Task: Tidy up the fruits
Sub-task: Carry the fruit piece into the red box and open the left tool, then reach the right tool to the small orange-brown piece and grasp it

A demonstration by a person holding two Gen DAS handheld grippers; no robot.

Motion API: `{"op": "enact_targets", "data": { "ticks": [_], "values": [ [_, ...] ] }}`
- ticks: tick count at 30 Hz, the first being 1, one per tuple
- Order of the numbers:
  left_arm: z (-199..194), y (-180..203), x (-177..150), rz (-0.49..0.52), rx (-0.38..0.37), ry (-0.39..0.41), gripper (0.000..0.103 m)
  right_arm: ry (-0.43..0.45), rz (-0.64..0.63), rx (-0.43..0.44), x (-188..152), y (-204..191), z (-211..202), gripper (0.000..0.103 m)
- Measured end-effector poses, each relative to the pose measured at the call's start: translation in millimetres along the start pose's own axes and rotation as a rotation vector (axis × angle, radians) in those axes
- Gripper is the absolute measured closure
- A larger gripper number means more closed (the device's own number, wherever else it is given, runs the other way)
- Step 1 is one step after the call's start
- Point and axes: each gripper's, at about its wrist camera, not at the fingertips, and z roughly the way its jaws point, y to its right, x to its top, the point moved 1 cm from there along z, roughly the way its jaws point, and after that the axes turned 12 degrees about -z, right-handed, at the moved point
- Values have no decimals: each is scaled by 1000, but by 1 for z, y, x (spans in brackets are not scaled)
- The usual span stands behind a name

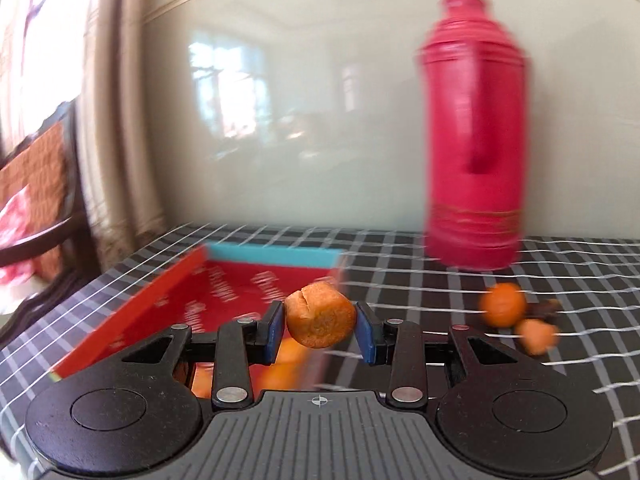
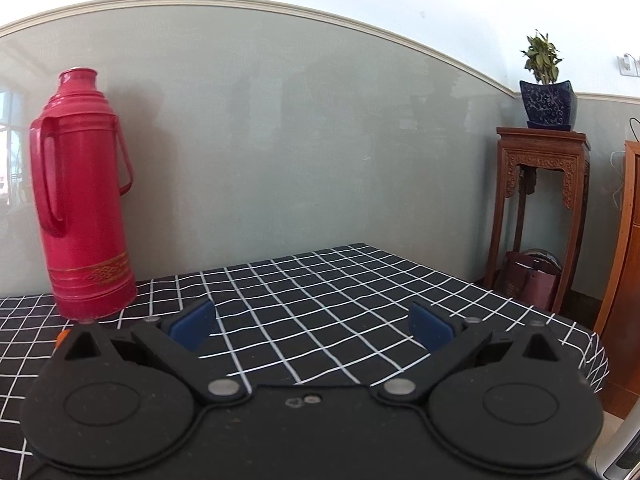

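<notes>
In the left wrist view my left gripper (image 1: pixel 320 328) is shut on a small orange fruit (image 1: pixel 320 316) and holds it above the right edge of a red box (image 1: pixel 168 304) with a blue far wall. Several orange fruits (image 1: pixel 280 372) lie inside the box below the fingers. Two more orange fruits (image 1: pixel 503 305) lie on the checked cloth to the right. The view is blurred by motion. In the right wrist view my right gripper (image 2: pixel 312 326) is open and empty above the cloth.
A tall red thermos (image 1: pixel 476 132) stands at the back of the table against the wall; it also shows in the right wrist view (image 2: pixel 84 200). The black checked tablecloth (image 2: pixel 320 288) covers the table. A wooden stand with a potted plant (image 2: pixel 546 92) stands off the table's right end.
</notes>
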Motion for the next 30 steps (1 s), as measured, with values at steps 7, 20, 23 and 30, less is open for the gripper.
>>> {"op": "enact_targets", "data": {
  "ticks": [7,20,23,30],
  "values": [
    [19,-47,7,-39,116,-27,65,18,-40,41,2,-25,-7,6],
    [33,-89,2,-78,146,-123,65,42,-76,116,7,-59,-19,6],
    [33,-93,2,-75,152,-126,65,51,-86,131,7,-64,-22,6],
    [27,-101,6,-102,132,-123,41,42,-92,162,8,-71,-20,6]
  ]
}}
